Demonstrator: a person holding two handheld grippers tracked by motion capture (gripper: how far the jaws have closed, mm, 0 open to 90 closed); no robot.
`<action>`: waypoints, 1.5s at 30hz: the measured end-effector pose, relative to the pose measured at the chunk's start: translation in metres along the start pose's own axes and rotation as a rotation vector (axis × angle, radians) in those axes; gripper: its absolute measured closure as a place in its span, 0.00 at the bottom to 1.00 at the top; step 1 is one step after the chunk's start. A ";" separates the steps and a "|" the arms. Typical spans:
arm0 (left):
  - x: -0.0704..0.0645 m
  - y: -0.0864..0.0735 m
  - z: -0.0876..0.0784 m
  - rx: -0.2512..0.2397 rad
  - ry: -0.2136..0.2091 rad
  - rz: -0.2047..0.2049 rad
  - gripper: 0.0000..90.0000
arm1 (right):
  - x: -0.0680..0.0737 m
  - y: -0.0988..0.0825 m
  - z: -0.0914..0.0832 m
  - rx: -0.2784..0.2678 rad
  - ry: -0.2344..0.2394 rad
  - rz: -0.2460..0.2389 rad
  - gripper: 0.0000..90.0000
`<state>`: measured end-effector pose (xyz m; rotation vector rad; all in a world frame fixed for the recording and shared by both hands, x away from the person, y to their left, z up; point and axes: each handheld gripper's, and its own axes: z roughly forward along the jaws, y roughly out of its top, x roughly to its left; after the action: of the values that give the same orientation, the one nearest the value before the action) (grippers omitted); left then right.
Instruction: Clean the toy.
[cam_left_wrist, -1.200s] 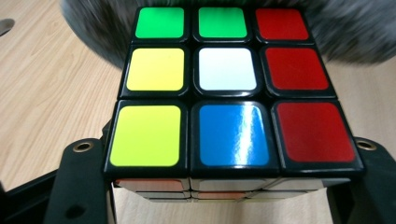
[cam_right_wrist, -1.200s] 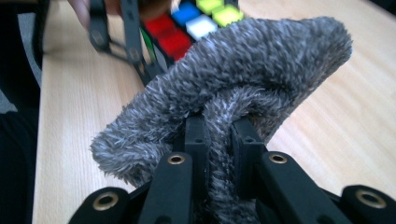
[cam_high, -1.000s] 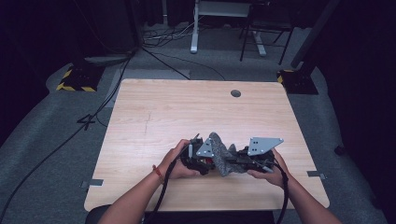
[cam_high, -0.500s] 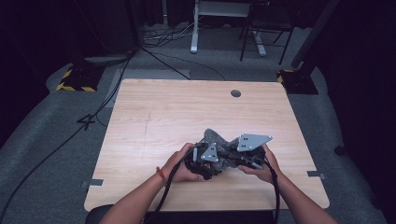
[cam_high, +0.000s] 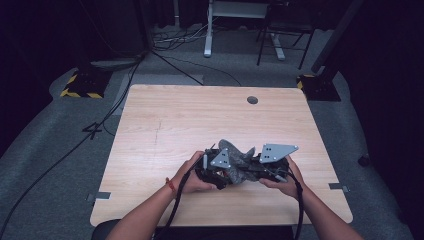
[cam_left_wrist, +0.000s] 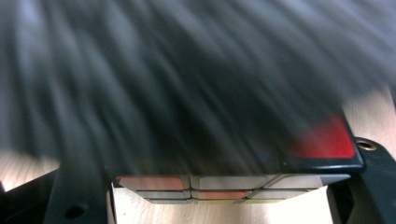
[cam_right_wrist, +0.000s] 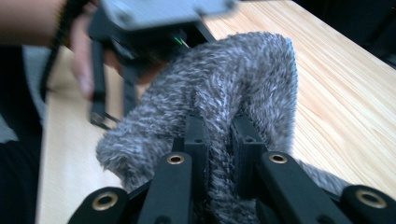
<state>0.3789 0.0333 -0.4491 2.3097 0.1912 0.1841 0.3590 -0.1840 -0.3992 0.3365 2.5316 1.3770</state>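
While both tongs pinch, left a cube (cam_left_wrist: 233, 186), right grey cloth (cam_right_wrist: 243, 84), the wooden table (cam_high: 165, 130) stands on grey carpet (cam_high: 50, 145).

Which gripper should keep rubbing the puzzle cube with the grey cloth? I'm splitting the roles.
Right: the right gripper pinches the grey cloth, while the left gripper clamps the puzzle cube.

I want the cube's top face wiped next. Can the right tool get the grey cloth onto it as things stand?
Probably yes: the right tool pinches the grey cloth, which already lies against the cube clamped in the left tool.
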 end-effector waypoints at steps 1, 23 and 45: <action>0.000 0.000 0.000 0.000 0.000 0.000 0.38 | 0.002 0.002 0.002 -0.001 0.000 -0.008 0.89; 0.003 -0.004 -0.012 -0.042 0.003 -0.022 0.38 | -0.025 -0.035 0.004 0.073 -0.076 0.087 0.89; -0.002 -0.002 -0.001 0.010 0.028 0.018 0.37 | -0.013 -0.022 0.007 -0.081 0.066 0.057 0.89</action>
<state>0.3766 0.0350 -0.4503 2.3202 0.1862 0.2256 0.3711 -0.1941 -0.4197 0.3558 2.5278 1.5312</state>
